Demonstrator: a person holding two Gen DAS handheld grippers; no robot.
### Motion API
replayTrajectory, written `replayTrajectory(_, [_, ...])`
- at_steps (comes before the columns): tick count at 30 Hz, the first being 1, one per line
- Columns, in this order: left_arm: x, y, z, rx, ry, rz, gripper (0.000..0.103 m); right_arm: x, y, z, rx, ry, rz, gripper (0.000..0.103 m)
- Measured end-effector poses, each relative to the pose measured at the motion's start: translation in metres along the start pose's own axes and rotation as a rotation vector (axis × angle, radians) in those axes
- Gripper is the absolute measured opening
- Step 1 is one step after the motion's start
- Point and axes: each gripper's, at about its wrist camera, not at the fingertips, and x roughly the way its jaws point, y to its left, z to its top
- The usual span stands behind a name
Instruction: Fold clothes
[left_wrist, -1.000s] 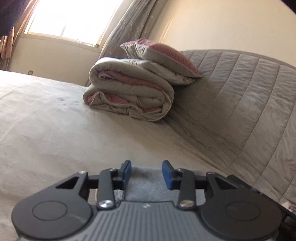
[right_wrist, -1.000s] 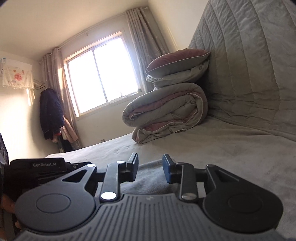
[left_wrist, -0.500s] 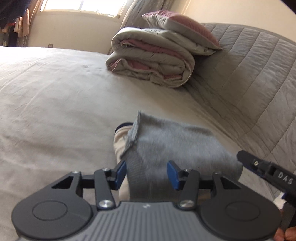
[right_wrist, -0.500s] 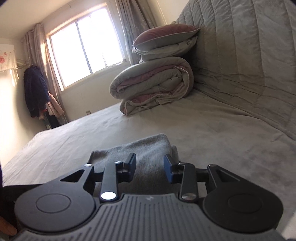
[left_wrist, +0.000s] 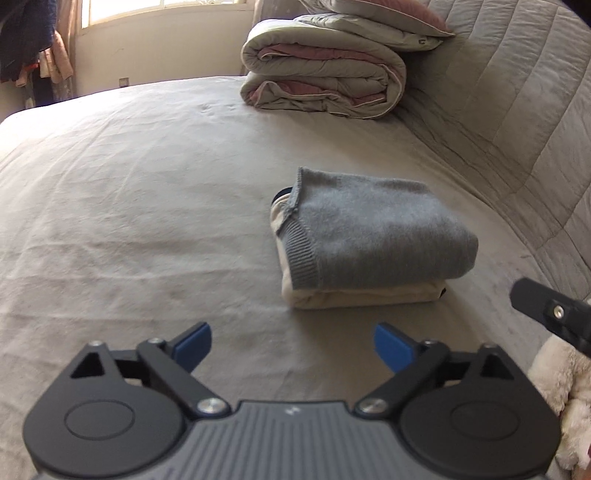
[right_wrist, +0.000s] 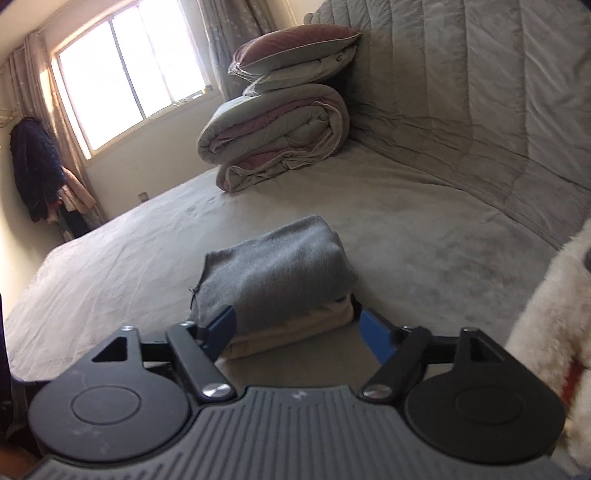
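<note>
A folded grey knit sweater (left_wrist: 373, 232) lies on top of a folded cream garment (left_wrist: 354, 295) on the bed, forming a small stack. My left gripper (left_wrist: 293, 345) hovers short of the stack, its jaws opening wide with nothing between them. In the right wrist view the same grey sweater (right_wrist: 277, 273) and the cream garment (right_wrist: 295, 328) sit just beyond my right gripper (right_wrist: 295, 328). Its jaws are opening and its blue pads flank the near end of the stack without pressing on it. The tip of the right gripper (left_wrist: 546, 314) shows at the right edge of the left wrist view.
A rolled duvet (left_wrist: 325, 77) with pillows (right_wrist: 291, 48) on top sits at the head of the bed (left_wrist: 129, 184). A quilted grey headboard (right_wrist: 480, 110) runs along the right. A white fluffy item (right_wrist: 550, 317) lies at the right. Clothes hang by the window (right_wrist: 129, 74).
Both grippers have let go of the grey sweater, opened wide and pulled back and up. The folded stack now lies free on the bed in front of them.
</note>
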Motion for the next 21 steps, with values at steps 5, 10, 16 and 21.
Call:
replayTrajectory(5, [-0.004, 0.001, -0.009, 0.006, 0.04, 0.038, 0.102, -0.011, 0.008, -0.009, -0.067, 0.003, -0.033, 0.103])
replayTrajectory(10, [0.0, 0.003, -0.017, -0.008, 0.062, 0.068, 0.102, -0.014, 0.0, -0.007, -0.065, 0.029, -0.034, 0.103])
replayTrajectory(16, [0.005, -0.001, -0.017, -0.041, 0.057, 0.099, 0.102, -0.017, -0.015, -0.009, -0.012, 0.041, -0.038, 0.103])
replayTrajectory(21, [0.006, -0.01, -0.015, -0.051, 0.047, 0.085, 0.102, -0.012, -0.013, -0.01, -0.023, 0.065, -0.036, 0.103])
